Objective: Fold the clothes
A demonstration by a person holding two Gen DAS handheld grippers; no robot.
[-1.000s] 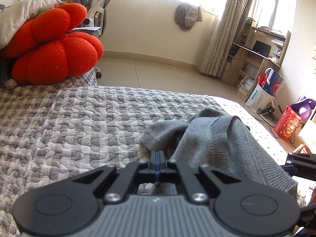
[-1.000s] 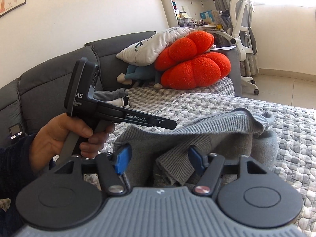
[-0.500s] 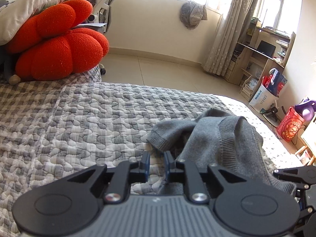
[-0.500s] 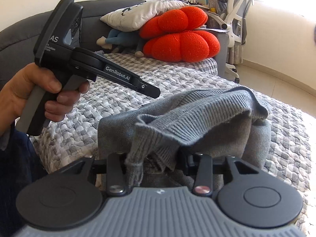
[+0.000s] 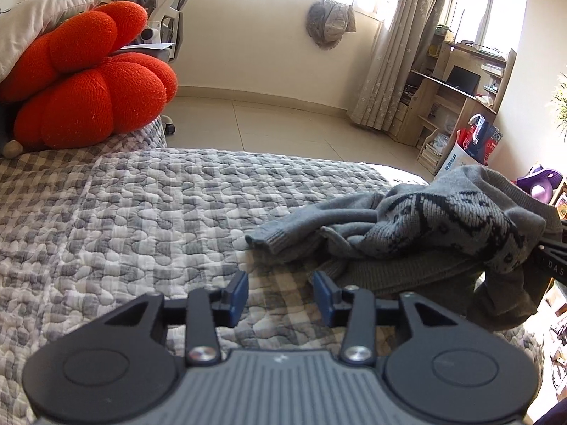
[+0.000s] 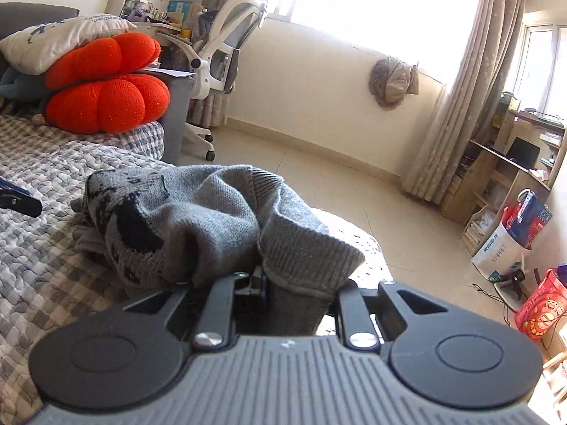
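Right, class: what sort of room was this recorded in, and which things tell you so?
Probably a lived-in bedroom or study at home: a quilted bed or sofa cover with orange cushions, a white office chair and a wooden desk with shelves.

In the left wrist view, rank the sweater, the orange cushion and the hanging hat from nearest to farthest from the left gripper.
From the left gripper:
1. Sweater, just ahead to the right on the bed.
2. Orange cushion, far left on the bed.
3. Hat, on the far wall.

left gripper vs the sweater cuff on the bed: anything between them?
Nothing but bare quilt. In the left wrist view, the open left gripper sits just short of the grey sweater cuff, with only checkered bedcover showing in the gap.
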